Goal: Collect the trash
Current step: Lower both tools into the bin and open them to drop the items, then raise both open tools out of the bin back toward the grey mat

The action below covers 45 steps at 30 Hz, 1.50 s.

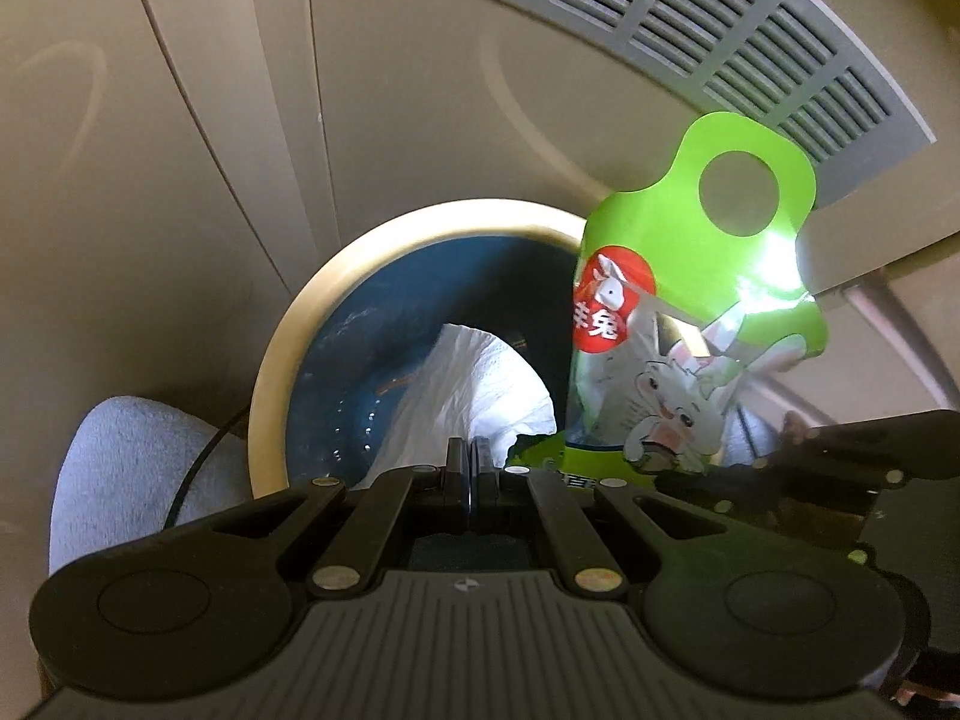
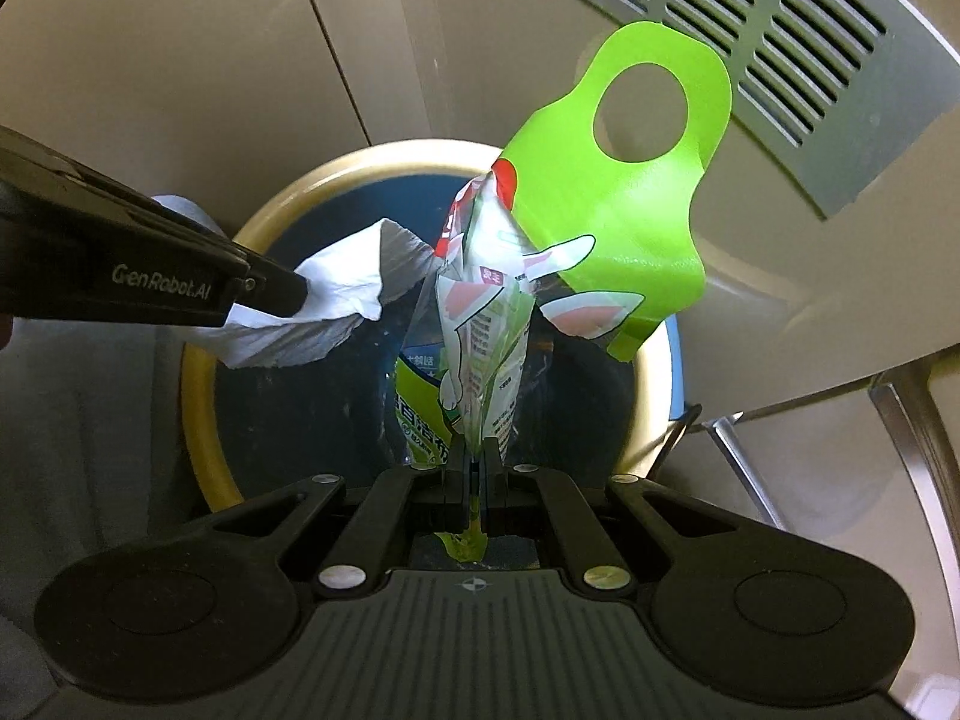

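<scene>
right now the green wrapper (image 2: pixel 630 192), a crumpled plastic package with a cartoon rabbit, a red round label and a handle hole at its far end, hangs over the open mouth of the bin (image 2: pixel 198 372). its lower end is pinched in the right gripper (image 2: pixel 474 462), whose jaws are clenched tight on the plastic, a scrap of green poking out behind them. the wrapper stands away from the gripper, its green handle flap reaching past the bin's far rim.

just beside it, to the left in the right wrist view, the white tissue (image 2: pixel 312 312) is clamped in the left gripper (image 2: pixel 288 300), jaws closed on one crumpled end, the rest of the paper spreading loose above the bin's dark interior. in the left wrist view the same tissue (image 1: pixel 468 384) fans out from the left gripper's (image 1: pixel 472 456) shut tips, and the wrapper (image 1: pixel 690 312) shows to its right, held by the right gripper at the frame's edge; the two pieces of trash are near each other, whether they touch i cannot tell.

the bin (image 1: pixel 270 360) is round, with a pale yellow rim and a dark blue inside. it sits on a beige tiled floor (image 1: pixel 240 90). a grey slotted vent grille (image 1: pixel 720 24) lies in the floor beyond the bin. a grey cloth-covered shape (image 1: pixel 126 468) is at the bin's left, with a thin black cable (image 1: pixel 198 468) over it.
</scene>
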Tool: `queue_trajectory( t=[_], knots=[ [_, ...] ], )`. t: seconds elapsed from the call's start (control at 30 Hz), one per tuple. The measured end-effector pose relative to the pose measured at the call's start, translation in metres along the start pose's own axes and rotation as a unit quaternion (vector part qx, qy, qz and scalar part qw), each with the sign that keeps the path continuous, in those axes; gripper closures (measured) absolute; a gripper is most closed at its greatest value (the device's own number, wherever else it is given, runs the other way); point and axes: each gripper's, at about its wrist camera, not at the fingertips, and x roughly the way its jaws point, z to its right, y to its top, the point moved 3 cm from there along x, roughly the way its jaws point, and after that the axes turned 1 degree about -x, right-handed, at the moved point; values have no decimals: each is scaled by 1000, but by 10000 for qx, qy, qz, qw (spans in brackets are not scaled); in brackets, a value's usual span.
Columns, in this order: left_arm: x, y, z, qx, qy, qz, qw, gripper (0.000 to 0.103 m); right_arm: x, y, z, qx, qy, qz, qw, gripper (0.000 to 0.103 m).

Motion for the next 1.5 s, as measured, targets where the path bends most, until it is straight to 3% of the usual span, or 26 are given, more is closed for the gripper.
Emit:
queue_trajectory(
  t=[0.23,0.3,0.33,0.37,0.4,0.43,0.47,0.5,0.6,0.83,1.07,1.33,1.5],
  knots=[
    [12,-1,-3,85,142,-62,9998,103,12,3,3,96,-40,-142,9998,97],
    [18,2,0,64,191,-87,9998,99,13,4,3,141,-48,-162,9998,96],
    [20,2,0,42,206,-100,9997,86,14,5,4,176,-68,-168,9997,92],
    [20,2,-1,20,220,-91,9997,77,14,6,5,214,-66,-185,9996,82],
    [18,2,-4,-8,245,-64,9997,51,13,7,5,258,-66,-190,9995,75],
    [16,2,-6,-39,297,-21,9995,26,13,7,6,289,-82,-179,9994,58],
    [14,3,-6,-72,358,53,9993,17,13,8,7,304,-116,-162,9993,47],
    [11,3,-7,-107,415,141,9990,8,12,7,5,304,-151,-144,9993,46],
    [6,6,-6,-135,587,142,9981,0,3,2,6,313,-198,-87,9993,39],
    [-13,4,-6,-14,664,170,9976,0,-25,-1,10,582,-85,69,9982,17],
    [-54,-2,-10,79,708,436,9965,0,-74,-5,12,810,14,623,9948,14],
    [-130,-17,-7,127,663,1273,9896,0,-139,-19,-2,700,137,1533,9856,6],
    [-160,-29,1,171,640,1626,9845,0,-175,-27,-16,488,4,2096,9766,2]
  ],
)
